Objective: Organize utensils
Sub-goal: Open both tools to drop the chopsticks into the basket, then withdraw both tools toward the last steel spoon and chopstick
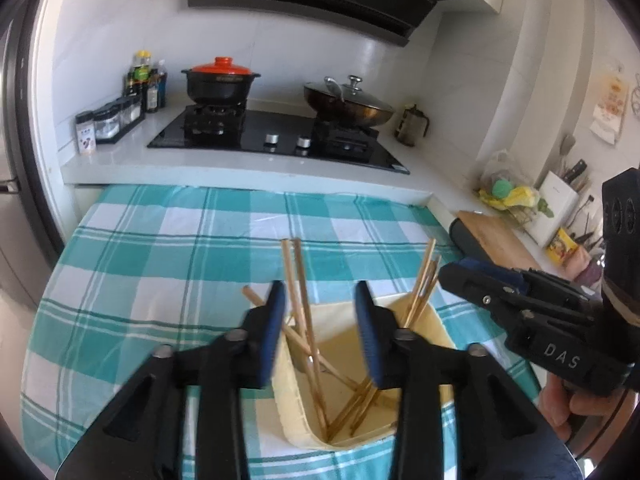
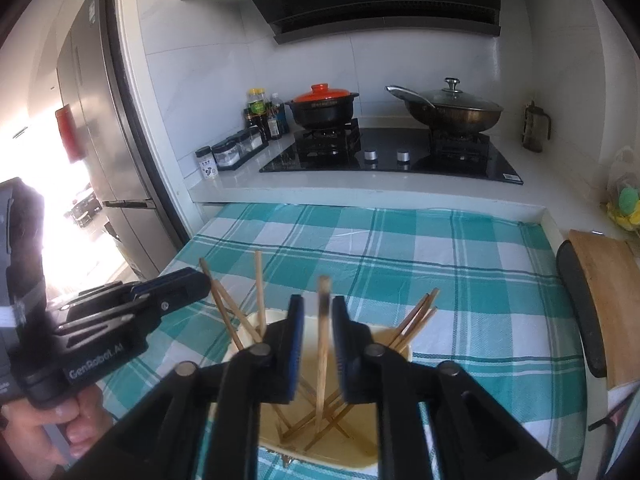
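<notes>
A cream square utensil holder [image 1: 424,322] [image 2: 394,340] stands on the teal checked cloth [image 1: 160,248] with several wooden chopsticks [image 1: 302,312] [image 2: 226,310] leaning in it. My left gripper [image 1: 320,328] is open just above the holder's near rim, with nothing between its fingers. My right gripper [image 2: 318,344] is open over the holder, and one chopstick [image 2: 322,360], blurred at the top, stands loose between its pads. Each gripper shows in the other's view, the right one [image 1: 452,270] and the left one [image 2: 200,276].
Behind the cloth is a raised white counter [image 1: 240,168] with a black gas hob [image 1: 280,136], a red-lidded pot [image 1: 220,80], a lidded wok [image 1: 348,102] and seasoning jars [image 1: 108,120]. A wooden cutting board [image 2: 608,300] lies to the right. A fridge [image 2: 100,120] stands at left.
</notes>
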{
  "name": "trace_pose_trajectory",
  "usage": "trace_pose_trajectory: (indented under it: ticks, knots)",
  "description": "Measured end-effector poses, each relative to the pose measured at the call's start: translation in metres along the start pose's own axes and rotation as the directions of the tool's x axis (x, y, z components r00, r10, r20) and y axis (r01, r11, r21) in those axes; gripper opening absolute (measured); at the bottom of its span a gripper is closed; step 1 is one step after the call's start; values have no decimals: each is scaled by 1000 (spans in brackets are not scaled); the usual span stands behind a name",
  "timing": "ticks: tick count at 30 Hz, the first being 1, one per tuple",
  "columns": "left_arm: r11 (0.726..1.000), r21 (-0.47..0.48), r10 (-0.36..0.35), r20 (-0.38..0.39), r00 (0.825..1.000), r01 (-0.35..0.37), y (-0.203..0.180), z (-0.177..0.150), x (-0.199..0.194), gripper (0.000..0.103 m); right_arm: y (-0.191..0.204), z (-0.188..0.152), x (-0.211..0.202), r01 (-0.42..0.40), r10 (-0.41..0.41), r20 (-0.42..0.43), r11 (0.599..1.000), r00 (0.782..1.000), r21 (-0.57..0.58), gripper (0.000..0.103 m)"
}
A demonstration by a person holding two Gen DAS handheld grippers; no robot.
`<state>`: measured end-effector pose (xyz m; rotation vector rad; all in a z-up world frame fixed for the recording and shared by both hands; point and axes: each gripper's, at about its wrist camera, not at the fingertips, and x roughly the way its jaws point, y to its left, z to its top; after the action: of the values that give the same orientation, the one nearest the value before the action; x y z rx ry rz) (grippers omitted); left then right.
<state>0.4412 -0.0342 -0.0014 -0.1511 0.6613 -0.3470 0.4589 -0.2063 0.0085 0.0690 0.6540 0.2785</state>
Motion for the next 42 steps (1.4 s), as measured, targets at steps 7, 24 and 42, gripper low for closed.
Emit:
trace_pose_trajectory:
  ticks: [7,24,42]
  knots:
    - [990,51,122,130,984,-129,-1,-18,-61,101,-5,-1,-59,38,-38,150,999,988,3,61]
    - [931,20,361,89,928,-364,-27,-112,-120,103,11,-142,-159,233,-224,161,971,961,-42,84]
    - [963,55,265,21,964,-266,-43,-162,-130,102,25,-231,-167,252,-244,143,967,959,-38,103]
